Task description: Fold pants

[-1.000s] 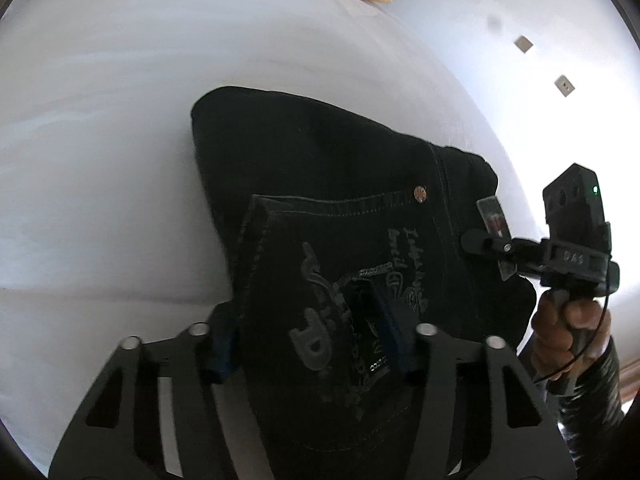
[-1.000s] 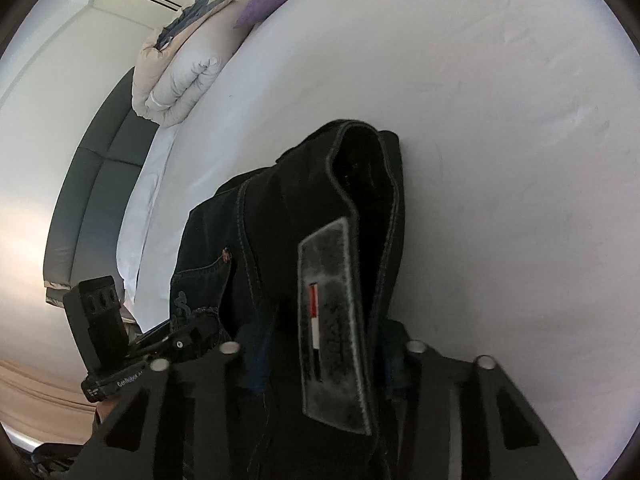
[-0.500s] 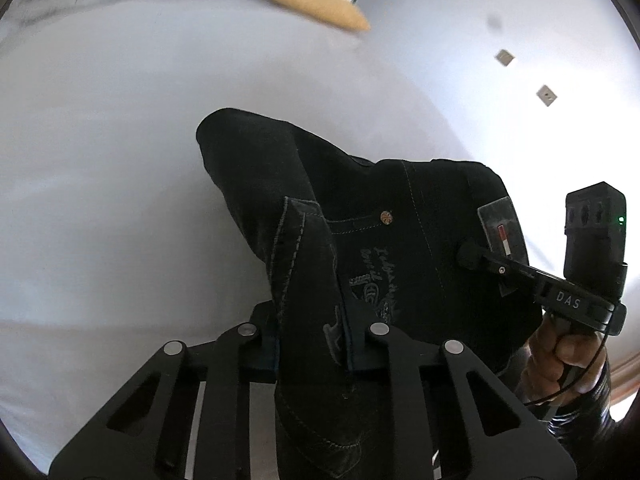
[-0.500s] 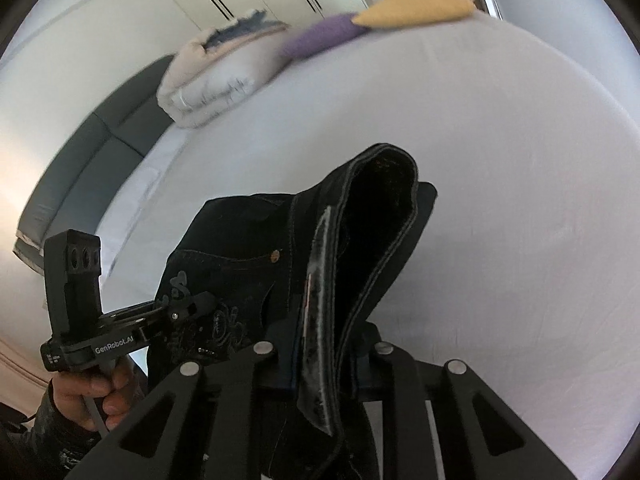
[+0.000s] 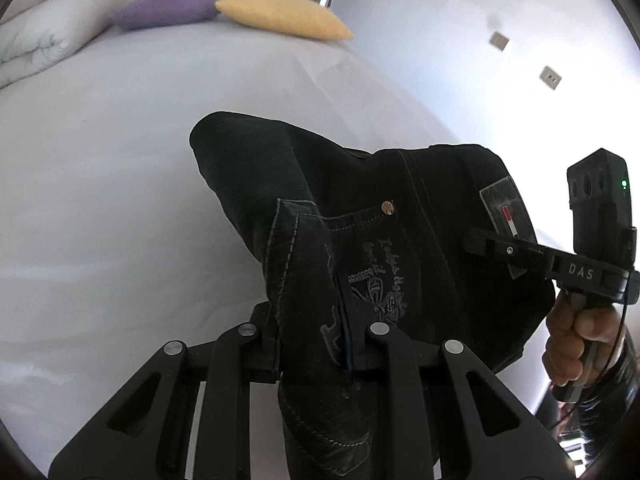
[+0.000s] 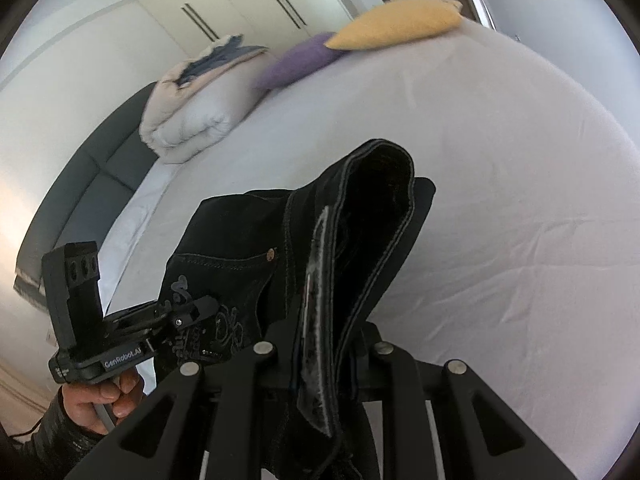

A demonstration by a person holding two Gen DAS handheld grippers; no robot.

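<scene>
The black jeans (image 5: 400, 208) hang in a folded bundle above the white bed (image 5: 100, 200). My left gripper (image 5: 314, 354) is shut on the pocket edge with grey embroidery. My right gripper (image 6: 324, 356) is shut on the waistband by the grey leather patch (image 6: 314, 320). The jeans (image 6: 240, 248) sag between the two grippers. In the left wrist view the right gripper (image 5: 486, 242) shows at the patch side. In the right wrist view the left gripper (image 6: 196, 308) shows at the lower left.
A yellow pillow (image 5: 280, 14) and a purple pillow (image 5: 164, 8) lie at the far end of the bed. A folded white duvet (image 6: 192, 120) lies by the dark headboard (image 6: 76, 196). A white wall with sockets (image 5: 550, 77) stands to the right.
Both grippers closed on the jeans and lifted them off the bed. The views tilted up, so the pillows and duvet came into sight.
</scene>
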